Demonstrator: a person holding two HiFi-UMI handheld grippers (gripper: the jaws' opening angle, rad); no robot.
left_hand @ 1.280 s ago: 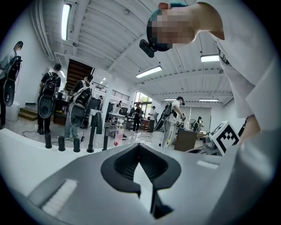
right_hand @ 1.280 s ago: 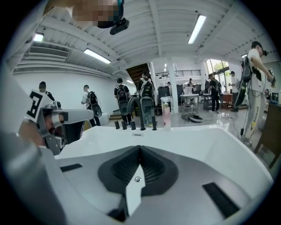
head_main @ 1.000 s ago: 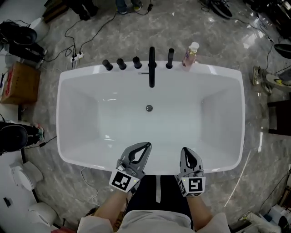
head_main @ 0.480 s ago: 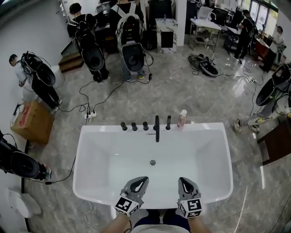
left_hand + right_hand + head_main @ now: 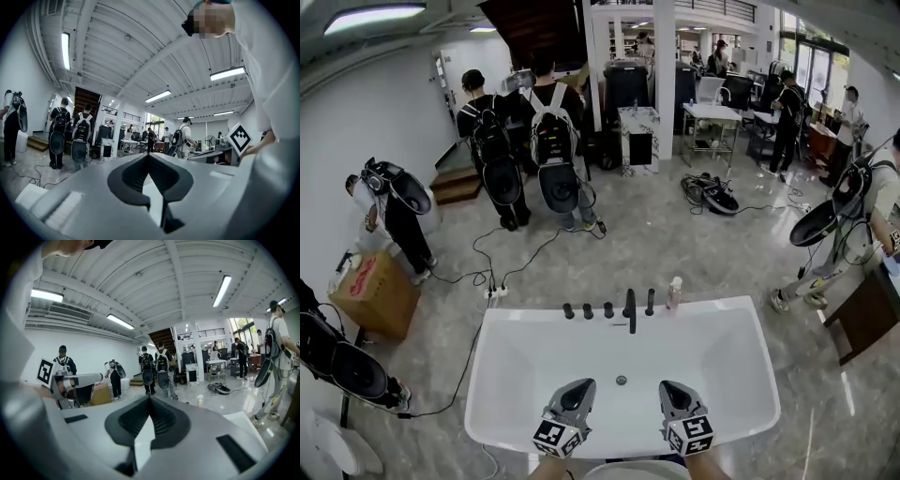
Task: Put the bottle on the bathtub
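A small pink bottle with a white cap (image 5: pixel 674 293) stands upright on the far rim of the white bathtub (image 5: pixel 750 361), just right of the black tap (image 5: pixel 630 309). It also shows small and far off as the bottle (image 5: pixel 200 401) in the right gripper view. Both grippers hover low over the tub's near side, far from the bottle. My left gripper (image 5: pixel 583 385) is shut with nothing in it, its tips meeting (image 5: pixel 149 154). My right gripper (image 5: pixel 668 386) is likewise shut and empty, tips together (image 5: pixel 149 397).
Three black knobs (image 5: pixel 588 310) and a black post (image 5: pixel 650 301) line the tub's far rim. Cables and a power strip (image 5: pixel 497 292) lie on the marble floor behind. A cardboard box (image 5: pixel 375 292) sits at left. Several people with backpacks stand around the room.
The head view has tilted up, so the tub looks smaller and lower and more of the room shows. Both grippers stay shut near the tub's front. The bottle has not moved.
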